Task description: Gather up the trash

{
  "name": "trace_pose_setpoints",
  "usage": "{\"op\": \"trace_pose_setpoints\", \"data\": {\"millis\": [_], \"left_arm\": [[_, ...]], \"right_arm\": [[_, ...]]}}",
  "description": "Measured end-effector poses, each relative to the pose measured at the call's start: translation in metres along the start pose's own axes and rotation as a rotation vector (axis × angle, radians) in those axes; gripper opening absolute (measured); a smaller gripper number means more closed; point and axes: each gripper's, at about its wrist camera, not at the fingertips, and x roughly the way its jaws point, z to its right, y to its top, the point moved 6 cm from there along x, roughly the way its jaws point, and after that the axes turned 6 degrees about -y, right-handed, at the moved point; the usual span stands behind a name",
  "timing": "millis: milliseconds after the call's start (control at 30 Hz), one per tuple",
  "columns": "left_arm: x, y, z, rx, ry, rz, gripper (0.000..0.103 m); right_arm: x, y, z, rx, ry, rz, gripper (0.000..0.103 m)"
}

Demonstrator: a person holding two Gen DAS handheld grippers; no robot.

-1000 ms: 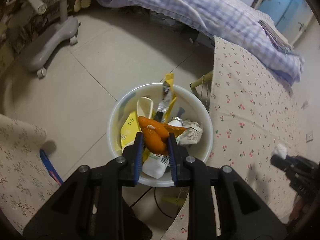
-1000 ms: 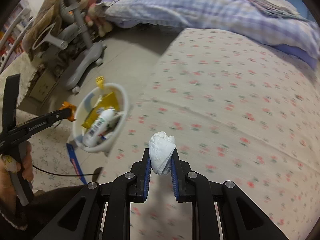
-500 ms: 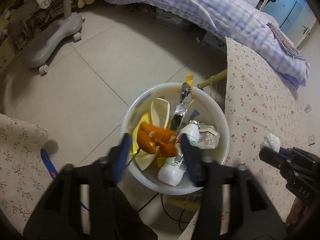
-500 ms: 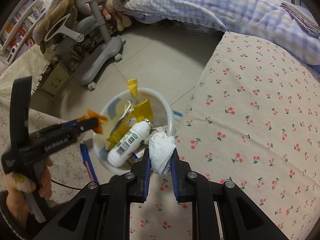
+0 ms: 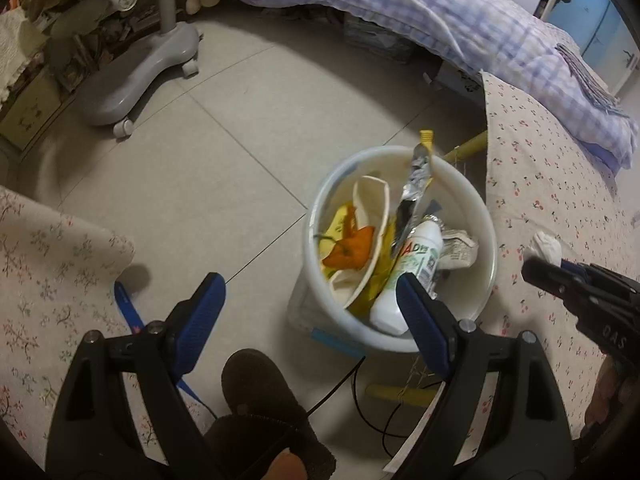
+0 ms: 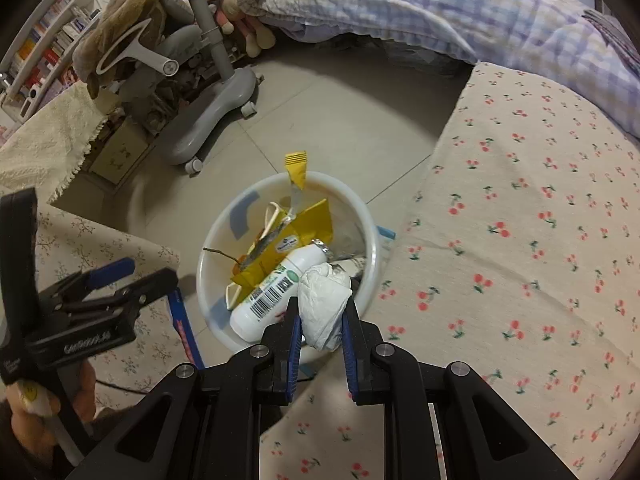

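A white bin (image 5: pixel 476 216) (image 6: pixel 370 236) stands on the tiled floor beside the cherry-print table edge. Inside lie an orange peel (image 5: pixel 352 250), a white bottle (image 5: pixel 416 258) (image 6: pixel 276 292), yellow wrappers (image 6: pixel 312 224) and crumpled paper (image 5: pixel 458 246). My left gripper (image 5: pixel 310 300) (image 6: pixel 132 274) hangs just left of the bin, its jaws opening wide with nothing between them. My right gripper (image 6: pixel 320 320) (image 5: pixel 536 264) is shut on a crumpled white tissue (image 6: pixel 324 304) (image 5: pixel 544 246) and holds it over the bin's near rim.
A grey wheeled chair base (image 5: pixel 136 72) (image 6: pixel 216 112) stands on the floor behind the bin. A checked quilt (image 5: pixel 460 8) hangs off the bed. The cherry-print cloth (image 6: pixel 520 240) covers the table at right. A dark slipper (image 5: pixel 260 396), blue strip (image 5: pixel 128 308) and cables lie near.
My left gripper opened and dropped the orange peel into the bin, then drew back to the left. My right gripper carried the tissue from the table to over the bin's rim.
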Motion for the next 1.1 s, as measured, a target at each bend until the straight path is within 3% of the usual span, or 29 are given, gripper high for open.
{"op": "trace_pose_setpoints", "data": {"millis": [100, 367, 400, 433, 500, 700, 933, 1100], "left_arm": [[-0.005, -0.002, -0.009, -0.024, 0.004, 0.012, 0.095], [-0.011, -0.004, -0.031, -0.073, 0.027, 0.023, 0.098], [-0.011, -0.005, -0.033, -0.08, 0.026, 0.022, 0.099], [-0.012, -0.006, -0.035, -0.087, 0.028, 0.023, 0.099], [-0.014, -0.007, -0.037, -0.088, 0.031, 0.027, 0.1], [-0.025, -0.015, -0.028, -0.084, 0.023, 0.048, 0.101], [-0.051, -0.03, 0.001, -0.067, -0.034, 0.1, 0.102], [-0.065, -0.053, 0.016, -0.095, -0.01, 0.136, 0.102]], "right_arm": [[0.006, 0.003, -0.006, 0.0, 0.008, 0.002, 0.019], [0.02, 0.011, -0.012, 0.012, 0.033, 0.019, 0.024], [0.021, 0.011, -0.011, 0.024, 0.04, 0.02, 0.033], [0.021, 0.011, -0.009, 0.043, 0.048, 0.015, 0.055], [0.017, 0.011, -0.005, 0.074, 0.052, 0.027, 0.071], [-0.011, 0.004, -0.003, 0.043, 0.001, 0.073, 0.072], [-0.067, -0.013, 0.002, 0.016, -0.06, 0.14, 0.085], [-0.112, -0.034, 0.021, 0.048, -0.128, 0.182, 0.092]]}}
